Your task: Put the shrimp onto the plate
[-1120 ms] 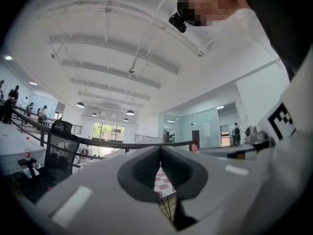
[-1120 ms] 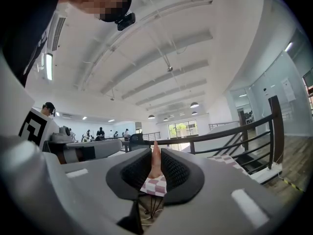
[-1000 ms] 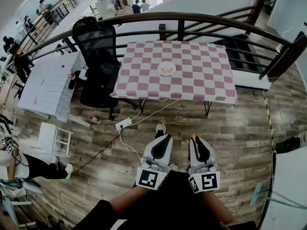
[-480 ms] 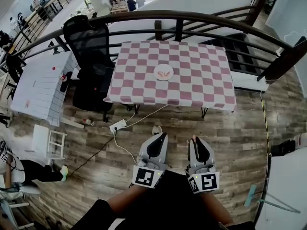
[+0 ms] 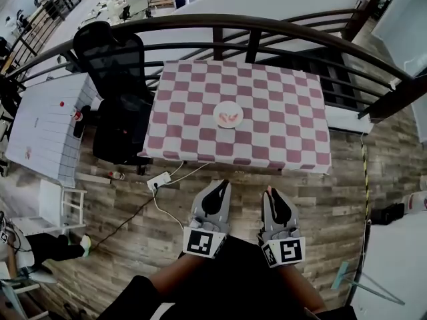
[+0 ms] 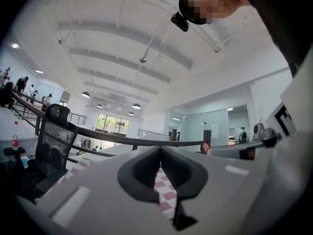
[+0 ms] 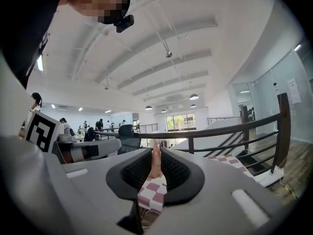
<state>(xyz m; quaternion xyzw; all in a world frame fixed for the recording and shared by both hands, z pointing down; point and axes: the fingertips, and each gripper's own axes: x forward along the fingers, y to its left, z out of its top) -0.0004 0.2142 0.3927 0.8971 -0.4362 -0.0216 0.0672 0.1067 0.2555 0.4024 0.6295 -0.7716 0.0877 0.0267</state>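
right gripper (image 5: 269, 191): jaws pinched on shrimp (image 7: 155, 161)
left gripper (image 5: 223, 183): jaws pressed together
plate (image 5: 219, 119): shrimp is best released low over it

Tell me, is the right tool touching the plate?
Apart. In the head view the right tool, shut on an orange-pink piece, likely the shrimp, is low near the person; wooden floor lies between it and the table bearing the plate.

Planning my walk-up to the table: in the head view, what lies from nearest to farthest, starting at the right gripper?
right gripper, shut on a shrimp → wooden floor → checkered table → plate → railing
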